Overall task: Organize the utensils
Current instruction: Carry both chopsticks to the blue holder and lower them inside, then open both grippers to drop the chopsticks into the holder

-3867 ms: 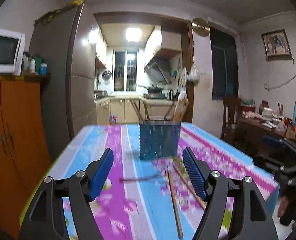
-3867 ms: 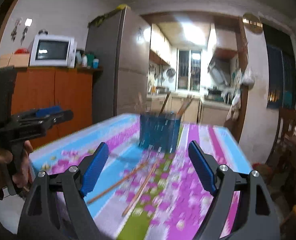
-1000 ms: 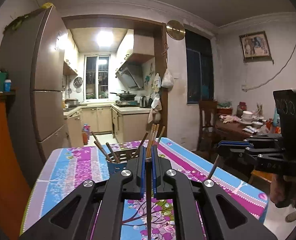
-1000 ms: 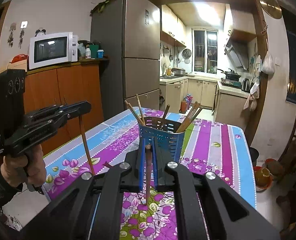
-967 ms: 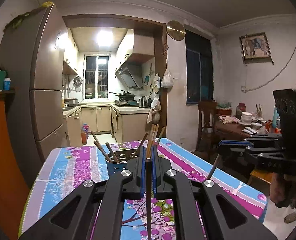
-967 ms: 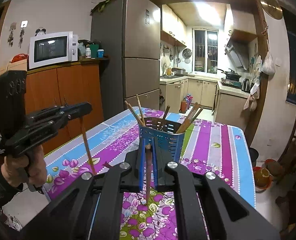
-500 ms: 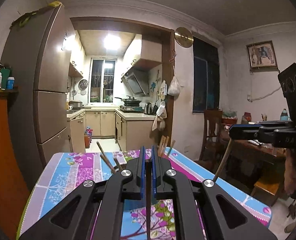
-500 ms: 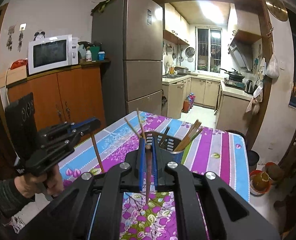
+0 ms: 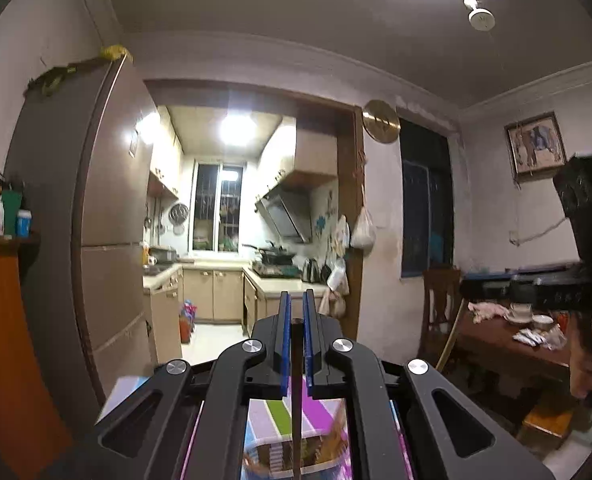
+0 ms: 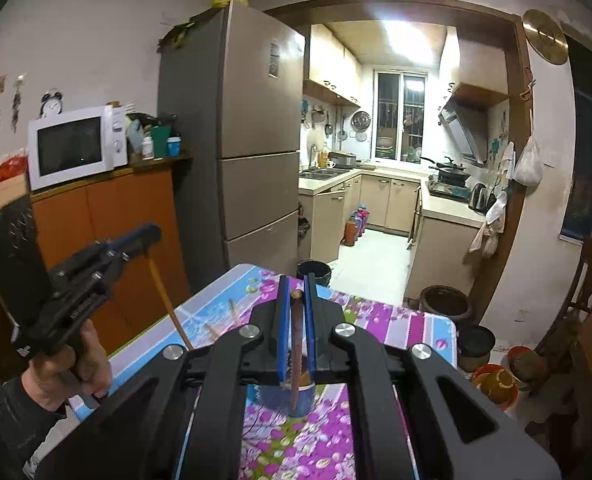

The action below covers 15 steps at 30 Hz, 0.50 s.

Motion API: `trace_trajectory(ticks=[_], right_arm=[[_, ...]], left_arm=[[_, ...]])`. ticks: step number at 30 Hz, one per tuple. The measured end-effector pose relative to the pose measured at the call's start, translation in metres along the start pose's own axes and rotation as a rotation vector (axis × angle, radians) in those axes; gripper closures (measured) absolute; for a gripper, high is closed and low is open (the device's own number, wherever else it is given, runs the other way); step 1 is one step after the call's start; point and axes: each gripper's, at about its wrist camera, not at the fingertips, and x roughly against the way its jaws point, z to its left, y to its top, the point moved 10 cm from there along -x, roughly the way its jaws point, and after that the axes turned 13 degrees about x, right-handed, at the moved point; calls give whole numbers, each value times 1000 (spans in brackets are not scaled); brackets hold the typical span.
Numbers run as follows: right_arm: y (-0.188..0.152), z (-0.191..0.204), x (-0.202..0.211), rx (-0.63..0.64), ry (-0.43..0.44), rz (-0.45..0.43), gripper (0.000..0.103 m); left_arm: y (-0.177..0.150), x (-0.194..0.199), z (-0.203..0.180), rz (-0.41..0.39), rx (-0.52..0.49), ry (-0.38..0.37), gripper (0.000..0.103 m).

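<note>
Both grippers are clamped on a chopstick right now. In the left wrist view, the left gripper (image 9: 295,312) has its blue pads pinched onto a thin dark wooden chopstick (image 9: 296,400) that hangs straight down toward 6 o'clock, its lower end over a blurry blue utensil holder (image 9: 264,462) at the bottom edge of the frame. That view barely shows the table with the floral purple-and-blue cloth (image 9: 316,400), just a sliver between the gripper arms. Out at 3 o'clock you can see the right gripper (image 9: 466,290) from the side, with a pale wooden chopstick (image 9: 452,340) slanting down from its tip. The right wrist view is way clearer on the table: the right gripper (image 10: 295,304) is closed on that same chopstick, here looking reddish-brown (image 10: 295,344), and its lower tip sits in front of the blue holder (image 10: 302,400), which stands on the cloth (image 10: 376,316) partly hidden behind the gripper body. Can't tell if the tip is inside the holder or just above it. This view also shows a couple of stick tips (image 10: 232,306) poking up at about 10 o'clock from the holder, and at 9 o'clock the left gripper (image 10: 150,236) in a hand (image 10: 72,364), its chopstick (image 10: 168,300) angling down toward the table edge.
</note>
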Motion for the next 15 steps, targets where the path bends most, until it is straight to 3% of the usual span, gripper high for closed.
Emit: trace_trajectory(ticks=[8,15], right_arm=[[25,-26,-37,-19,2,3,98],[18,-27,-68,-24,30,16,98]], left_arm=[[36,-45,3,-42,5,29,96],[5,-94,26,31,30,60,96]])
